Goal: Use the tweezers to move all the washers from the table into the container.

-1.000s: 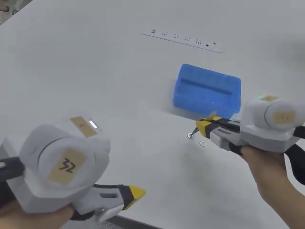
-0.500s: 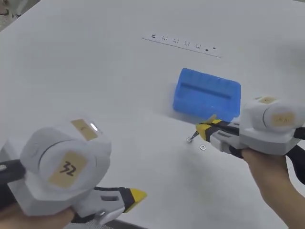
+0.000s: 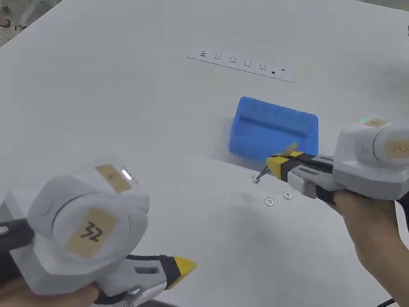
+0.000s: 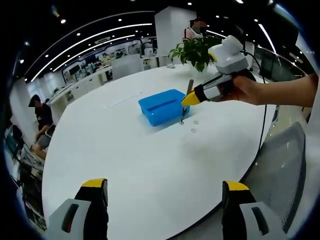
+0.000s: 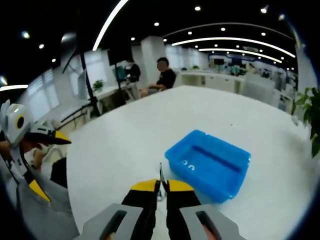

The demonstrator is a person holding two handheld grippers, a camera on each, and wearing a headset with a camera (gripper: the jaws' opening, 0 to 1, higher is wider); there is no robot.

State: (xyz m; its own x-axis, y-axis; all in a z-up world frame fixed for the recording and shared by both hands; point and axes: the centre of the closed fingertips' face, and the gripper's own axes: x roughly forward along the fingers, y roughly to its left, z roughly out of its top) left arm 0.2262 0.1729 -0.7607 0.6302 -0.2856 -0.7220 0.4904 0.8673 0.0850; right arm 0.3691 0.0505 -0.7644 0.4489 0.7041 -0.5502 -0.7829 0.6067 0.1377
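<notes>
The blue container sits past mid-table; two washers lie inside it. Two more washers rest on the white table just in front of it. My right gripper is shut on the tweezers, whose tip hangs a little above the table by the container's front left corner; something small glints at the tip, too small to tell. In its own view the right gripper pinches the tweezers. My left gripper stands open and holds nothing, low at the near edge.
A flush socket strip is set into the table behind the container. The table's near edge runs just below the left gripper. A mesh chair back stands beside the table, and people sit at desks further off.
The tweezers' tip has lifted away from the washers on the table, toward the container's front. The right gripper drew back to the right, uncovering a second washer. The left gripper stayed put.
</notes>
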